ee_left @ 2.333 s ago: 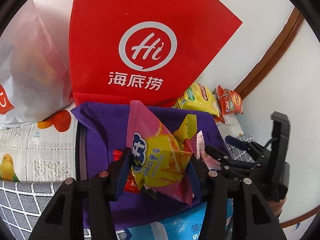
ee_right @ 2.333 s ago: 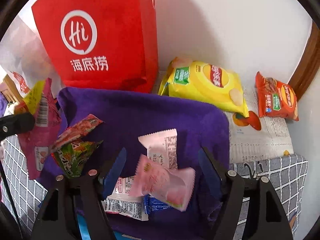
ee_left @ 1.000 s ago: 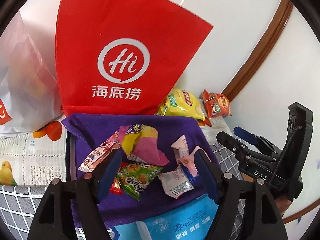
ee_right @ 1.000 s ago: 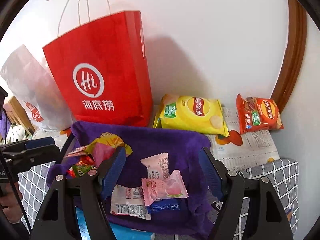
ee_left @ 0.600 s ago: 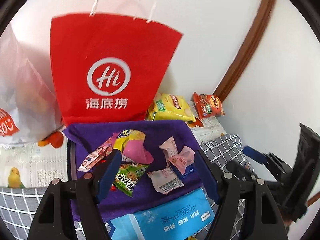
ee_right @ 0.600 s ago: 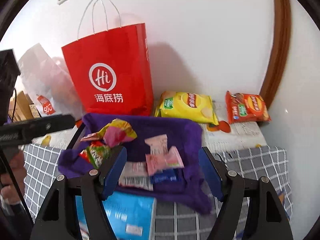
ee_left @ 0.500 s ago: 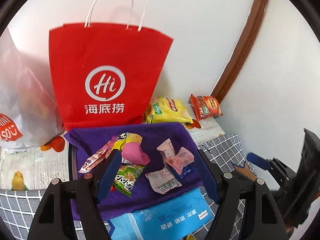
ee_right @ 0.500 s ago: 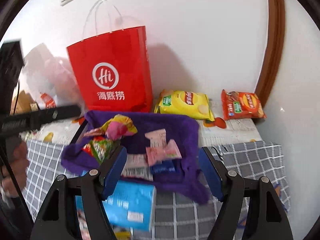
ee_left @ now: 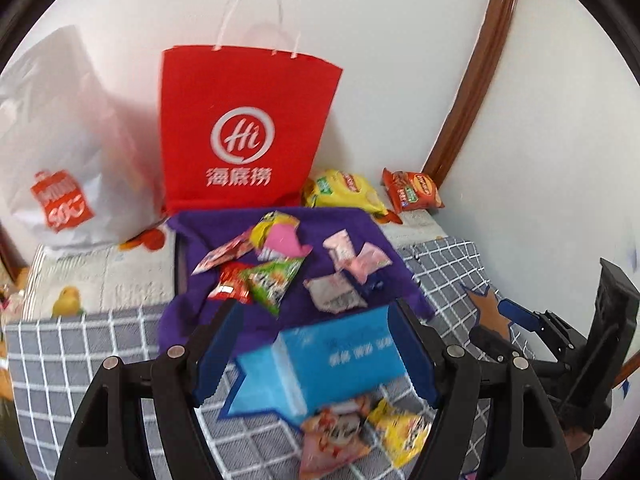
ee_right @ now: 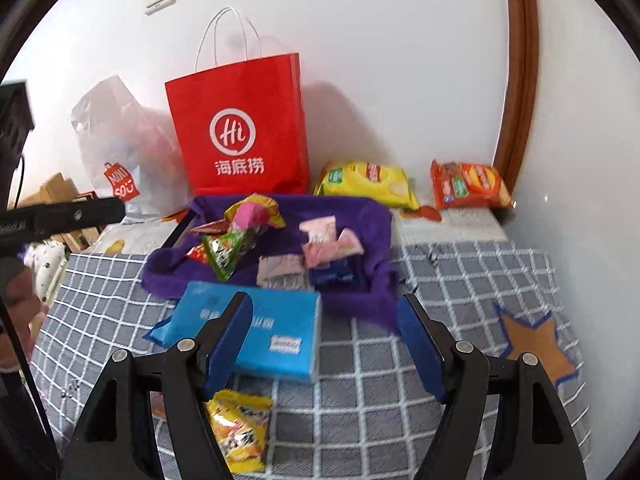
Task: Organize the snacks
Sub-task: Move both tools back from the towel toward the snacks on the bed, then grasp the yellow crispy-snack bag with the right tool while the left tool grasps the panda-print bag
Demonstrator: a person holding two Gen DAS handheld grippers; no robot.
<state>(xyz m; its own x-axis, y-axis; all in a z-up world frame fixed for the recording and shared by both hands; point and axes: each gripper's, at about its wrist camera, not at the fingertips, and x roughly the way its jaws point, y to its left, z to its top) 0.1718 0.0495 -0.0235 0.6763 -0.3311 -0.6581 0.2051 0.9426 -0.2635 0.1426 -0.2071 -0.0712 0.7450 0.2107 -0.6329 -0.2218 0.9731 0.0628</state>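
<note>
Both grippers, left gripper (ee_left: 314, 346) and right gripper (ee_right: 324, 344), hung spread and empty, while the yellow snack packet (ee_right: 239, 428) lay on the checked cloth below, seemingly nearer the right gripper's left jaw.

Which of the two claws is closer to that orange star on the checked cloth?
Right. The right claw hovers just beside the orange star, which lies off its right finger. The left claw is farther off, by the blue packet.
</note>
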